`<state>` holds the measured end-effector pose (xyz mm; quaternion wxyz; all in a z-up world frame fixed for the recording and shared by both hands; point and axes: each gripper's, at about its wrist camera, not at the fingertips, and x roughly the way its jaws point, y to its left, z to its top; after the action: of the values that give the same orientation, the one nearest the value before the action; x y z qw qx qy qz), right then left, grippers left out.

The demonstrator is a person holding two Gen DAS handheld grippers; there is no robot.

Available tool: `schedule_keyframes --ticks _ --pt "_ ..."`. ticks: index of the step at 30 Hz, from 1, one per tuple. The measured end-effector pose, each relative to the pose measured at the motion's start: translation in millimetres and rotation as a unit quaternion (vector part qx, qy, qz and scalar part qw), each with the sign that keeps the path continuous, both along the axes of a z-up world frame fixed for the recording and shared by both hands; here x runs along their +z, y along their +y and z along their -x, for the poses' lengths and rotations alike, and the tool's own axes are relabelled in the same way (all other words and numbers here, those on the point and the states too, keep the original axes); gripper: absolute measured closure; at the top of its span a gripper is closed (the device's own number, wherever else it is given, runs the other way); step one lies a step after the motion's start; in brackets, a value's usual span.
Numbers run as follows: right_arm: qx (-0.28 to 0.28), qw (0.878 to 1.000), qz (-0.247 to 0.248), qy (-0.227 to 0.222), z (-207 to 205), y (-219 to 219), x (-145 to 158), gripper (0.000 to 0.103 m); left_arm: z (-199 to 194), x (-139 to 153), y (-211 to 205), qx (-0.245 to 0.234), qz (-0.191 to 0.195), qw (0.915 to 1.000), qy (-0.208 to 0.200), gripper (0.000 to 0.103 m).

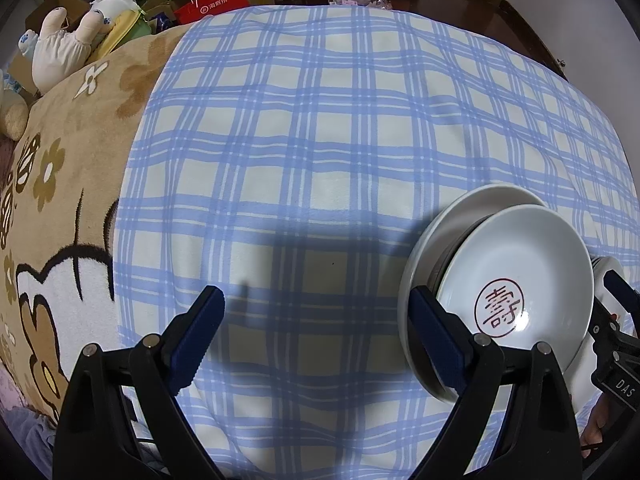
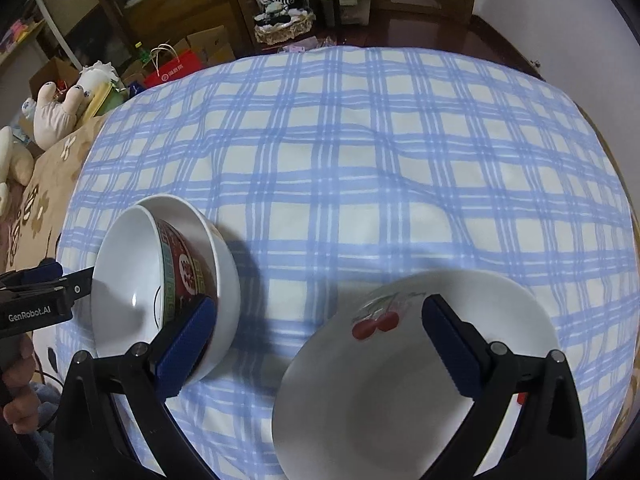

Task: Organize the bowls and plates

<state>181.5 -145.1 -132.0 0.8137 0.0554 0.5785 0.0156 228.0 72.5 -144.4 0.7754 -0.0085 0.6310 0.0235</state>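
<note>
**Readable markings**

A red circled character 壽 is printed inside a white bowl (image 1: 516,276). "DAS" is seen on the right gripper (image 1: 618,380). "GenRobot.AI" is printed on the left gripper (image 2: 36,308). The red shopping bag's (image 1: 214,2) print cannot be read.

Both fisheye views ride just behind their gripper's two blue-padded fingers and look forward and down, from close above, across the blue checked cloth (image 1: 320,152) toward the dark wooden furniture at the top edge. The left wrist view has the stacked bowls (image 1: 516,272) at its lower right; the right wrist view has them at its lower left and a cherry plate (image 2: 400,380) close below. Both share the cloth, the red paper bag (image 1: 216,4) and the plush toy (image 1: 64,48) at upper left
</note>
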Motion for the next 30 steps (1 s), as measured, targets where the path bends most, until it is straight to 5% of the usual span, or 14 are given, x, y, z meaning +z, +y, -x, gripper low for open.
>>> schedule_keyframes --ticks 8,13,18,22,30 --pt "0.024 0.999 0.020 -0.029 5.9 14.7 8.7 0.018 0.0 0.4 0.6 0.000 0.002 1.0000 0.000 0.011" --pt "0.060 0.997 -0.016 -0.040 10.5 22.5 10.3 0.063 1.7 0.7 -1.1 -0.008 -0.001 0.9999 -0.010 0.011" --pt "0.062 0.994 -0.088 -0.020 10.8 18.3 2.1 0.085 4.2 3.0 -5.7 -0.024 -0.017 0.9994 -0.019 0.011" --pt "0.051 0.993 -0.100 -0.020 13.4 18.3 -2.0 0.085 5.2 3.2 -7.9 -0.031 -0.022 0.9989 -0.026 0.012" --pt "0.040 0.994 -0.099 -0.010 14.2 21.2 -4.8 0.085 2.6 1.2 -14.0 -0.045 0.009 0.9987 -0.021 0.035"
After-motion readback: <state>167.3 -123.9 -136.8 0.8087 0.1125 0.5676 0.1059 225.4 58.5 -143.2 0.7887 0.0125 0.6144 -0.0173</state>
